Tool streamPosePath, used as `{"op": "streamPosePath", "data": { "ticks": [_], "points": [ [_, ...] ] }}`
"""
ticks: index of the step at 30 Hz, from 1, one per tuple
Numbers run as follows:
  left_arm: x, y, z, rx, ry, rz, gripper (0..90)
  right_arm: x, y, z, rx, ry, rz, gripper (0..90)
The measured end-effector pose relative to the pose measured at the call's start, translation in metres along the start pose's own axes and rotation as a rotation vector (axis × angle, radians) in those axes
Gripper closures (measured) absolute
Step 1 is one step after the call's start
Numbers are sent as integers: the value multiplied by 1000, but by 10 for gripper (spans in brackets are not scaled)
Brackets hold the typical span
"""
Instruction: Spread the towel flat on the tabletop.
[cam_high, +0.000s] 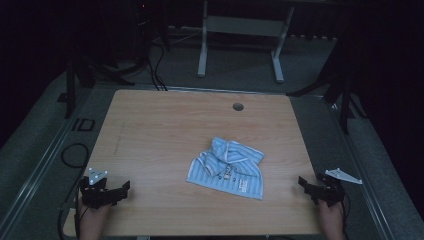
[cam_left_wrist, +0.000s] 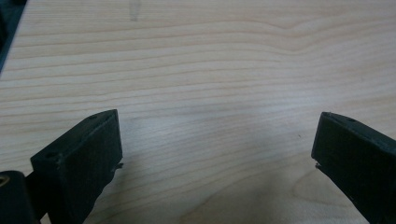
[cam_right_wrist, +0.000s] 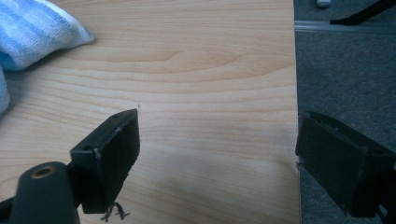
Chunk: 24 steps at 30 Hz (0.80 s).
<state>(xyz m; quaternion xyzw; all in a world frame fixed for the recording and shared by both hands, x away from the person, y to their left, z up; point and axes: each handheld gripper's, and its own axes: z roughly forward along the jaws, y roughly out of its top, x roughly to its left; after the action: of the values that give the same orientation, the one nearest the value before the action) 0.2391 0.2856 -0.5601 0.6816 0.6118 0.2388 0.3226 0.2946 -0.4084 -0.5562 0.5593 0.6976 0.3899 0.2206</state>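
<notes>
Worktop (cam_high: 150, 130): pale wood-grain board, roughly square with rounded corners, standing on grey carpeted floor (cam_high: 240, 70). Round cable hole (cam_high: 238, 106) near the far edge, right of centre. One thing lies on the worktop: a small blue-and-white striped garment (cam_high: 227, 167), crumpled, hood bunched at its far side. It sits nearer the person than the cable hole, just right of the board's middle. Surface around the garment bare wood.

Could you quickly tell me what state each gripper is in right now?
Left gripper: open, holding nothing.
Right gripper: open, holding nothing.
</notes>
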Motion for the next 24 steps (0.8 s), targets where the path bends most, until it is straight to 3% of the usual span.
{"op": "streamPosePath", "data": {
  "ticks": [4,5,6,9,10,11,14,15,16,17,24],
  "points": [
    [2,3,-3,20,-23,25,17,0,1,1,30,35,-12,134],
    [3,5,-3,51,-49,51,16,2,2,2,59,35,-56,134],
    [3,5,-3,51,-49,51,16,2,2,2,59,35,-56,134],
    [3,9,-6,99,-77,122,16,7,5,2,119,59,-139,130],
    [3,9,-6,99,-77,122,17,7,5,2,119,59,-139,130],
    [3,12,-7,121,-106,144,17,8,5,2,149,81,-153,128],
    [1,15,-6,146,-119,172,16,10,6,2,180,97,-176,125],
    [-2,18,-3,193,-132,192,16,13,7,3,218,119,-215,118],
    [-2,18,-3,193,-132,192,16,13,7,3,218,119,-215,118],
    [-9,21,0,229,-133,217,16,17,9,3,246,140,-236,118],
    [-32,32,10,270,-147,251,16,34,17,4,294,161,-333,120]
  ]
}}
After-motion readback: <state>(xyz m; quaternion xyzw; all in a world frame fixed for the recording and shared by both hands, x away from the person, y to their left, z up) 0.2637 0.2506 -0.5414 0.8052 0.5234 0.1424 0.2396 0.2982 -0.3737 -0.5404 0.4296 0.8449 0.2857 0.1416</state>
